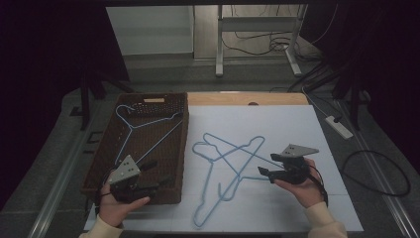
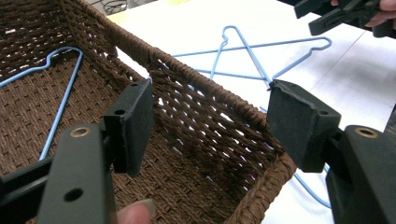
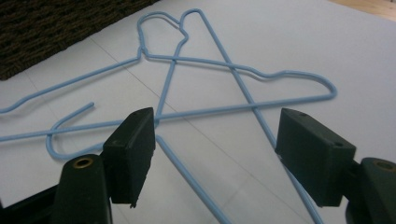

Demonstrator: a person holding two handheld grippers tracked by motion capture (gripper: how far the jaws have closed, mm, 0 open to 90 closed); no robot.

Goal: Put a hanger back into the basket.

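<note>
A brown woven basket [image 1: 184, 130] stands on the left of the table with one blue wire hanger [image 1: 143, 124] lying inside it. Overlapping blue wire hangers [image 1: 228, 158] lie tangled on the white sheet [image 1: 297, 129]. My left gripper [image 1: 161, 171] hovers open over the basket's near right corner; in the left gripper view the basket wall [image 2: 196, 77] runs between its parted jaws [image 2: 212, 100], untouched. My right gripper [image 1: 266, 164] is open just right of the tangle. In the right gripper view the hanger wires [image 3: 233, 70] run beneath and between its jaws [image 3: 215, 121], with no pad pressing on them.
A wooden strip [image 1: 247, 98] edges the table behind the sheet. On the floor to the right lie a white power strip [image 1: 339, 126] and looped cables [image 1: 381, 173]. Metal desk legs [image 1: 219, 44] stand behind the table. The basket's dark weave [image 3: 56, 23] shows at the upper left.
</note>
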